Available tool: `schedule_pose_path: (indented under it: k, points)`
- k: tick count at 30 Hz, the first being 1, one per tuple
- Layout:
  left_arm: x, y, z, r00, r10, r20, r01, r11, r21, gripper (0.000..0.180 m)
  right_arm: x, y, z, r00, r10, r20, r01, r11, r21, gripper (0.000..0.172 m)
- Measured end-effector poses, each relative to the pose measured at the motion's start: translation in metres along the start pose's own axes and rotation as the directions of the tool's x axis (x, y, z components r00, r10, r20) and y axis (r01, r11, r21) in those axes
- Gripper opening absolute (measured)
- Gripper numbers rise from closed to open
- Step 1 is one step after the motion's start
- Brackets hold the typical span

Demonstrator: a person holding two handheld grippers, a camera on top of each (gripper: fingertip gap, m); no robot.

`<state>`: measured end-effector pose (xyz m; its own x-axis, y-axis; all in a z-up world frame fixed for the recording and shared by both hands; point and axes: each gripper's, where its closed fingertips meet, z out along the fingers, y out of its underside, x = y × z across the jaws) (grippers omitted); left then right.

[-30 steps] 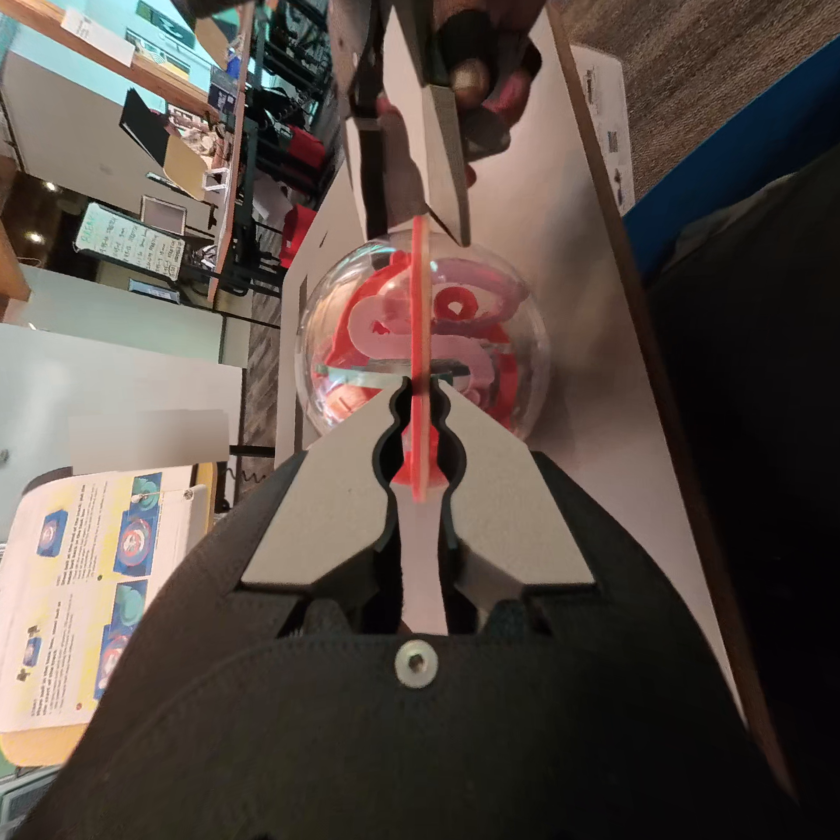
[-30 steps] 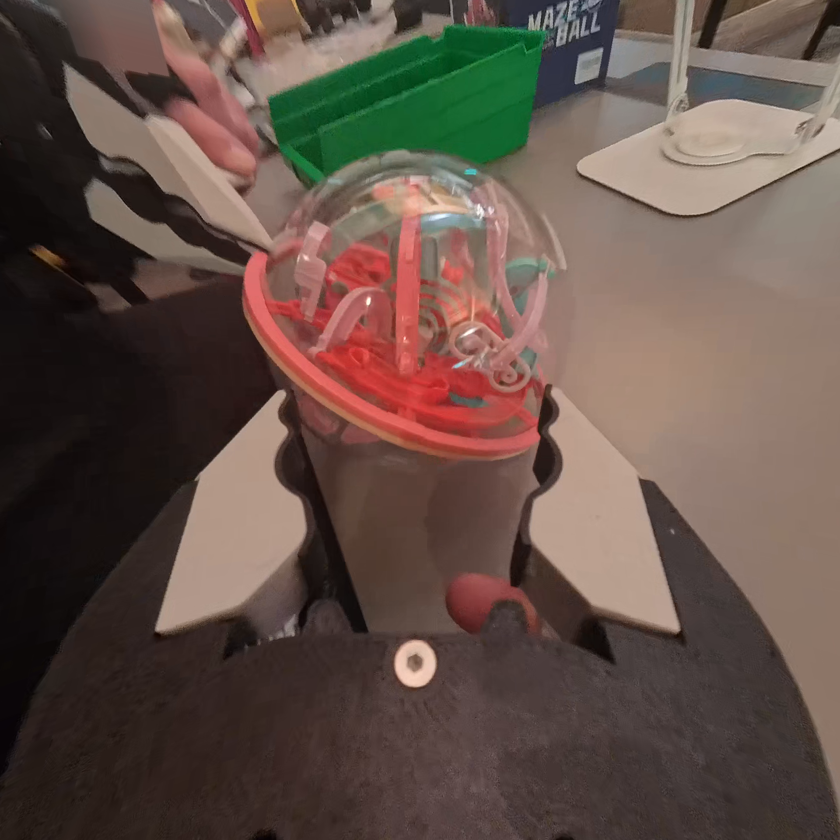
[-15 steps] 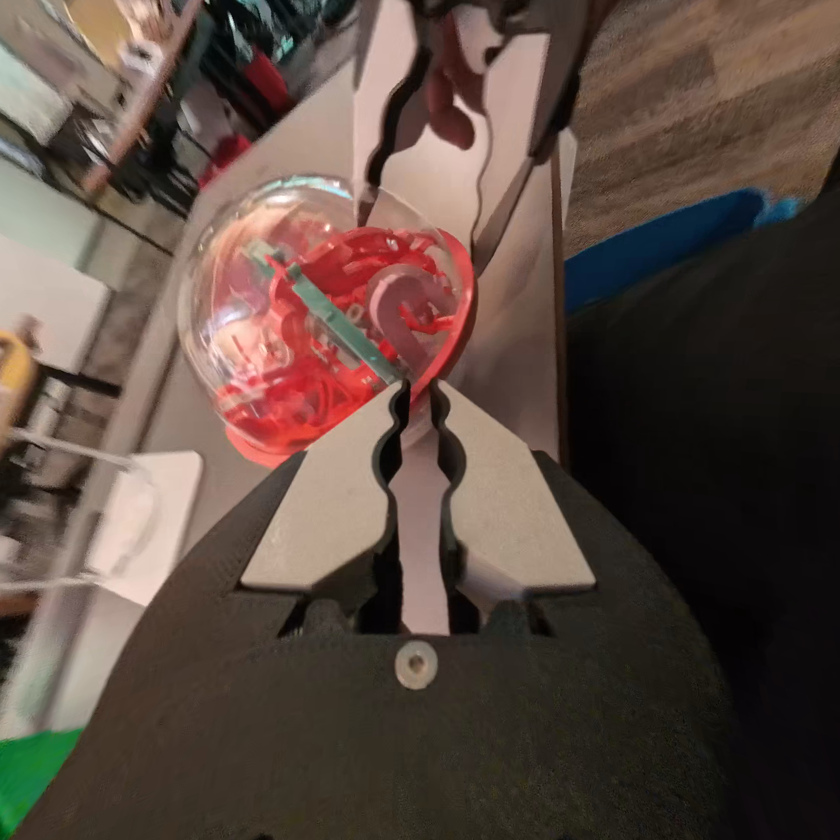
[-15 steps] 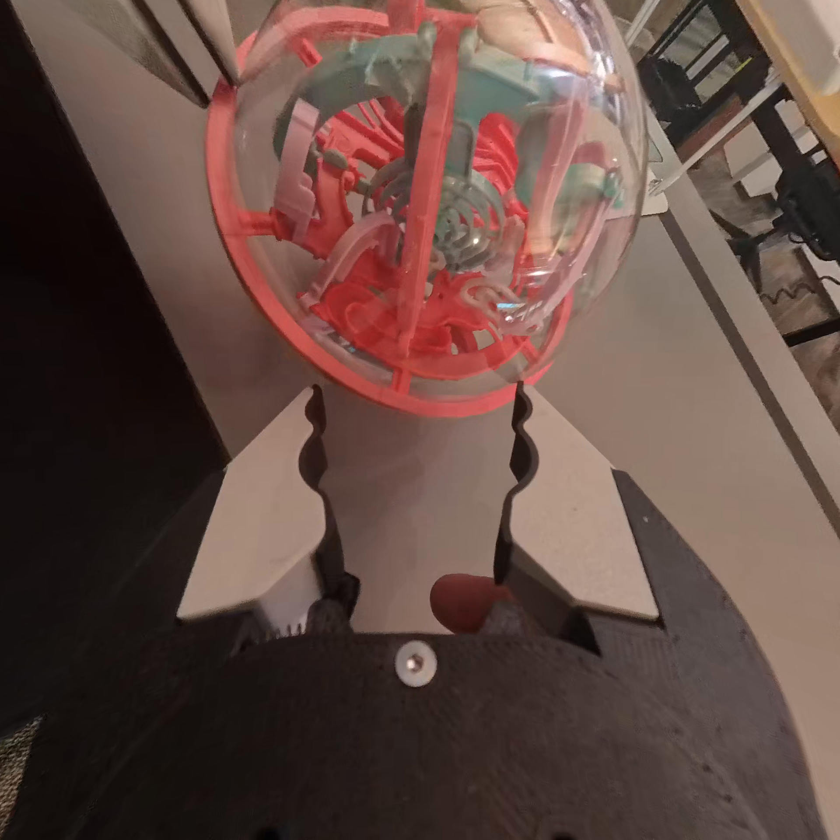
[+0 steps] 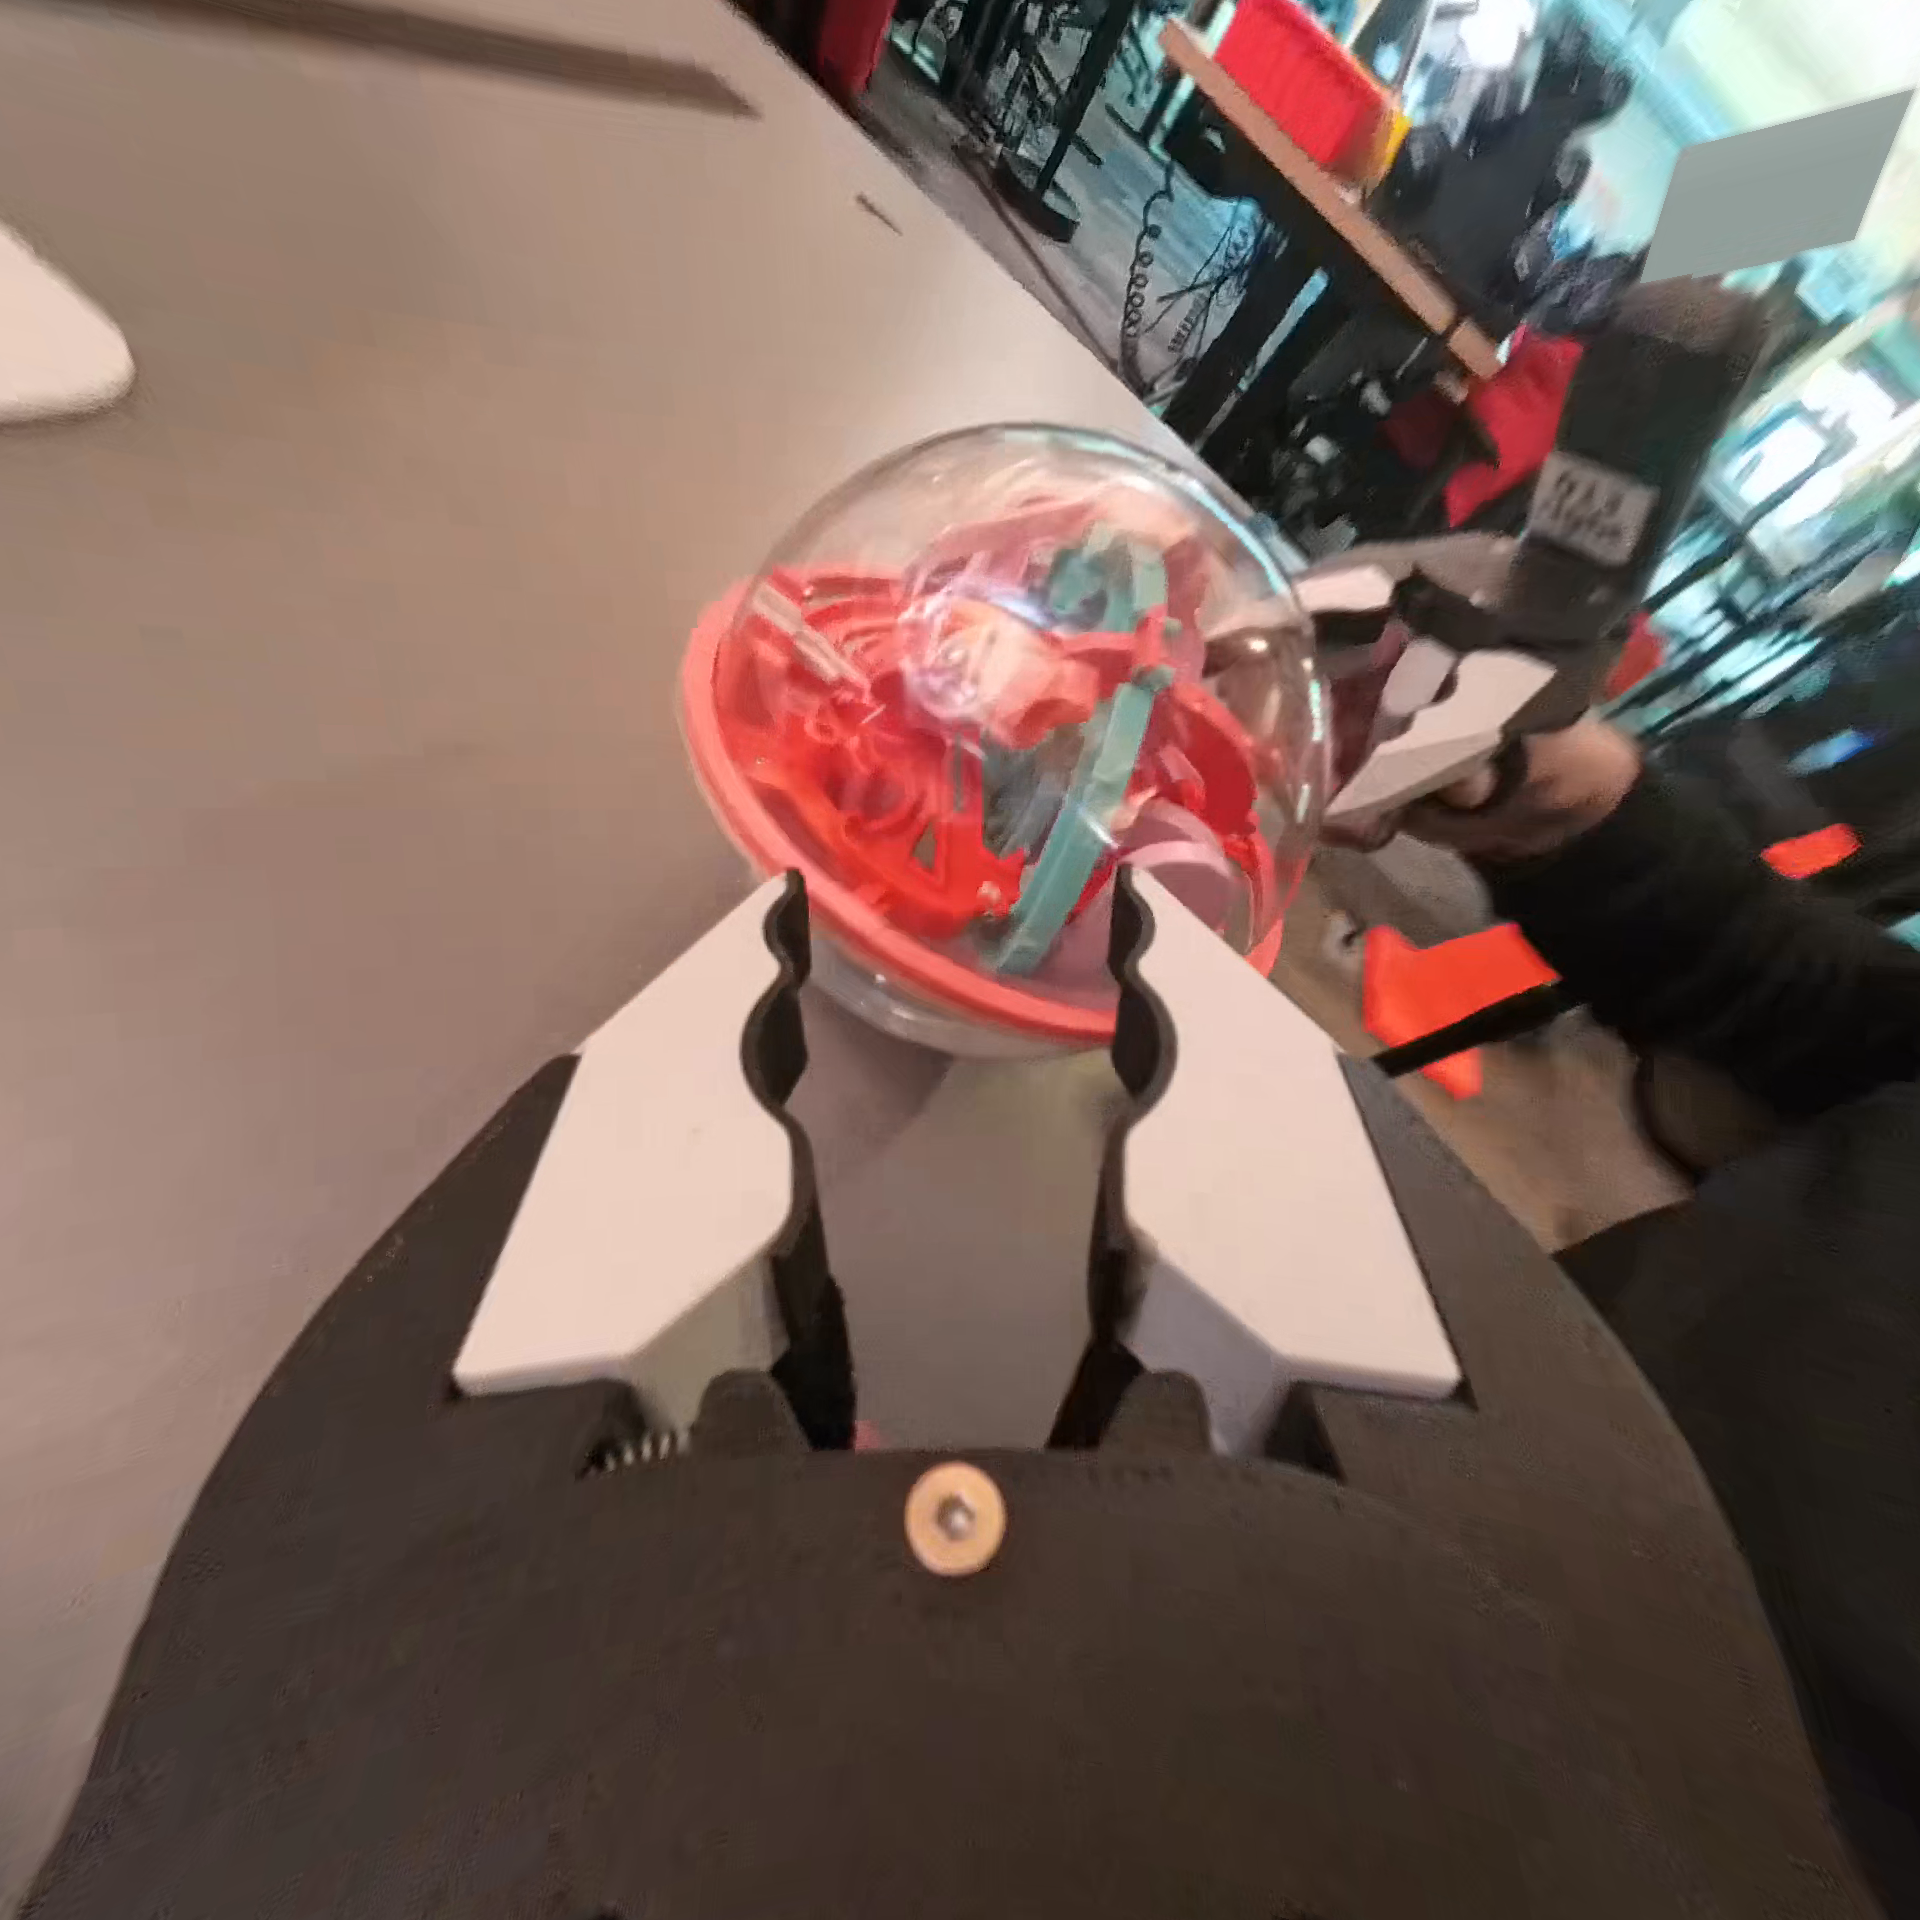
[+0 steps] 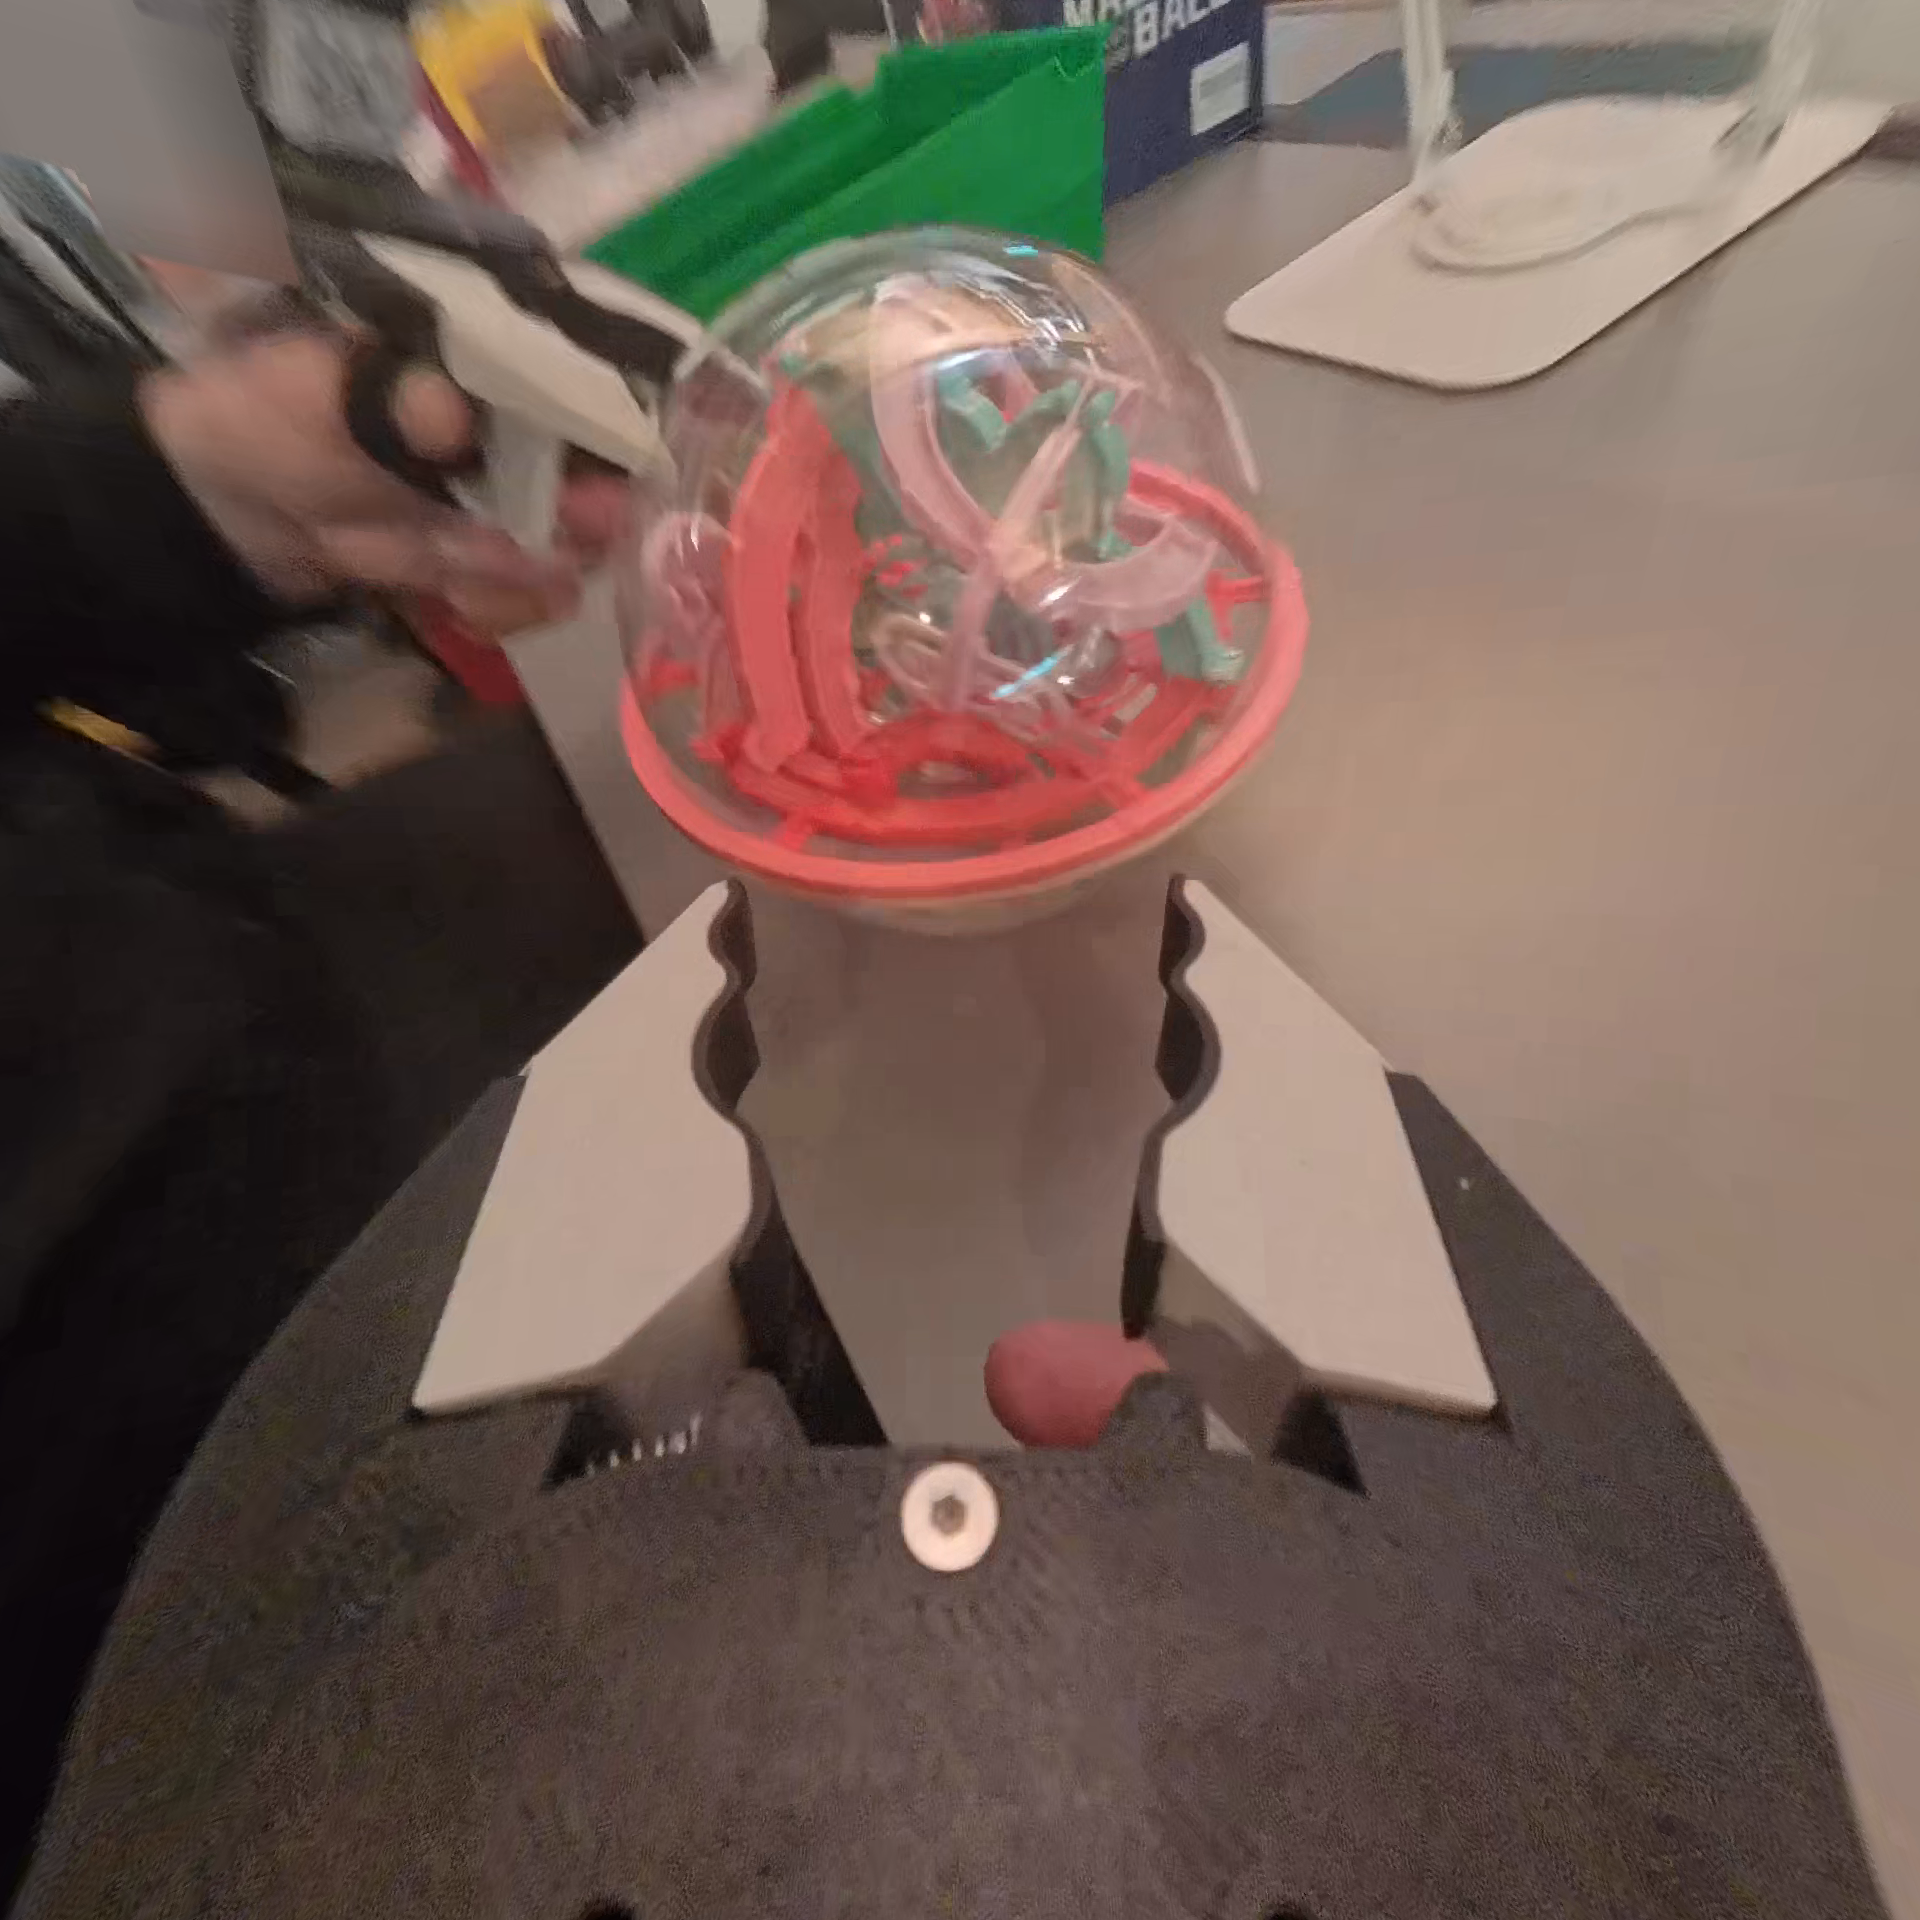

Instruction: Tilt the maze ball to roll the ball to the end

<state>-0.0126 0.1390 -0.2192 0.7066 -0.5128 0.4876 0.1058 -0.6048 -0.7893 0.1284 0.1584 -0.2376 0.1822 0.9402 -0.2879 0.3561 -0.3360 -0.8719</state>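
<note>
The maze ball (image 5: pixel 997 727) is a clear sphere with a red ring and red, pink and teal tracks inside. It seems to rest on the grey table (image 5: pixel 312 623) near its edge. My left gripper (image 5: pixel 958 883) is open, its tips on either side of the ball's near lower part, with no pinch on the ring. In the right wrist view the ball (image 6: pixel 956 582) stands just ahead of my open right gripper (image 6: pixel 956 894), with room between pads and ball. The left gripper (image 6: pixel 655 405) shows there at the ball's upper left. The right gripper (image 5: pixel 1382 686) shows beyond the ball.
A green bin (image 6: pixel 935 135) and a dark blue box (image 6: pixel 1184 94) stand behind the ball. A white lamp base (image 6: pixel 1507 281) sits at the back right. The table (image 6: pixel 1558 727) ends just left of the ball; a person's hand (image 6: pixel 312 457) and dark clothing are there.
My left gripper was shut on the ball's red ring and has opened and let go of it. The ball has turned so its ring lies about level. The right jaws have narrowed a little.
</note>
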Motion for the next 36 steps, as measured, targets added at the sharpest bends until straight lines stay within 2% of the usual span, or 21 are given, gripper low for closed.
schedule_pose_path:
  k: [1, 3, 9, 11, 12, 14, 15, 17, 19, 20, 22, 25, 26, 28, 30, 31, 33, 35, 36]
  points:
    - [-0.004, 0.001, 0.004, 0.997, -0.069, -0.023, 0.069, 0.998, -0.009, 0.054, 0.000, -0.001, 0.005, 0.995, 0.078, 0.064, -0.078, 0.997, 0.001, 0.079]
    - [-0.005, 0.001, 0.010, 0.990, -0.126, -0.064, 0.126, 0.992, -0.010, 0.049, 0.007, -0.003, 0.016, 0.985, 0.143, 0.093, -0.143, 0.990, -0.004, 0.078]
    - [-0.013, -0.001, 0.014, 0.994, -0.096, -0.052, 0.096, 0.995, -0.012, 0.043, 0.022, 0.002, 0.024, 0.977, 0.180, 0.117, -0.174, 0.983, -0.062, 0.052]
    - [-0.012, 0.000, 0.013, 0.996, -0.067, -0.054, 0.066, 0.998, -0.019, 0.040, 0.020, 0.005, 0.023, 0.972, 0.187, 0.141, -0.177, 0.981, -0.083, 0.056]
    - [-0.015, 0.001, 0.012, 0.998, -0.055, -0.031, 0.054, 0.998, -0.022, 0.016, 0.014, 0.009, 0.020, 0.963, 0.201, 0.180, -0.183, 0.977, -0.112, 0.058]
    - [-0.007, 0.009, 0.012, 0.998, 0.002, -0.065, -0.005, 0.999, -0.040, 0.012, 0.003, 0.016, 0.011, 0.926, 0.268, 0.267, -0.234, 0.960, -0.153, 0.067]
    - [-0.005, 0.013, 0.012, 0.998, 0.012, -0.068, -0.016, 0.998, -0.057, 0.011, 0.002, 0.018, 0.005, 0.904, 0.314, 0.291, -0.280, 0.947, -0.155, 0.077]
    - [-0.004, 0.016, 0.011, 0.997, 0.029, -0.071, -0.033, 0.998, -0.052, 0.015, 0.006, 0.013, -0.008, 0.868, 0.372, 0.327, -0.362, 0.927, -0.095, 0.072]
    - [-0.004, 0.012, 0.011, 0.990, -0.059, -0.130, 0.055, 0.998, -0.034, 0.039, 0.010, 0.015, -0.009, 0.854, 0.405, 0.326, -0.403, 0.912, -0.077, 0.069]
    - [0.000, 0.011, 0.011, 0.976, -0.117, -0.186, 0.112, 0.993, -0.039, 0.043, 0.007, 0.017, -0.006, 0.863, 0.391, 0.321, -0.384, 0.919, -0.087, 0.068]
    - [-0.003, 0.007, 0.012, 0.964, -0.166, -0.206, 0.167, 0.986, -0.015, 0.032, -0.003, 0.015, 0.000, 0.850, 0.394, 0.350, -0.384, 0.918, -0.099, 0.069]
    - [0.006, 0.007, 0.009, 0.968, -0.120, -0.222, 0.118, 0.993, -0.024, 0.019, 0.000, 0.019, 0.006, 0.906, 0.329, 0.266, -0.322, 0.944, -0.070, 0.039]
    - [0.008, 0.008, 0.010, 0.970, -0.110, -0.217, 0.107, 0.994, -0.026, 0.018, 0.000, 0.018, 0.008, 0.905, 0.337, 0.259, -0.333, 0.941, -0.061, 0.039]
    - [0.008, 0.015, 0.013, 0.971, -0.102, -0.216, 0.094, 0.994, -0.050, 0.001, 0.001, 0.024, 0.013, 0.913, 0.326, 0.247, -0.318, 0.945, -0.072, 0.037]
    - [0.007, 0.024, 0.019, 0.976, -0.086, -0.199, 0.071, 0.994, -0.078, 0.000, 0.001, 0.029, 0.018, 0.925, 0.308, 0.220, -0.298, 0.951, -0.079, 0.031]
    - [0.011, 0.030, 0.020, 0.975, -0.066, -0.212, 0.043, 0.993, -0.110, 0.000, -0.004, 0.028, 0.018, 0.921, 0.308, 0.240, -0.296, 0.951, -0.084, 0.022]
    - [0.004, 0.015, 0.010, 0.982, 0.003, -0.189, -0.019, 0.996, -0.082, 0.004, -0.010, 0.026, 0.016, 0.912, 0.314, 0.263, -0.302, 0.950, -0.084, 0.002]
    - [-0.015, -0.020, -0.005, 0.988, 0.001, -0.154, -0.002, 1.000, -0.008, 0.021, -0.006, 0.032, 0.008, 0.922, 0.307, 0.236, -0.287, 0.951, -0.118, 0.011]
    - [-0.025, -0.034, -0.007, 0.991, -0.012, -0.130, 0.015, 1.000, 0.020, 0.029, 0.002, 0.029, 0.002, 0.926, 0.312, 0.212, -0.294, 0.949, -0.115, 0.026]
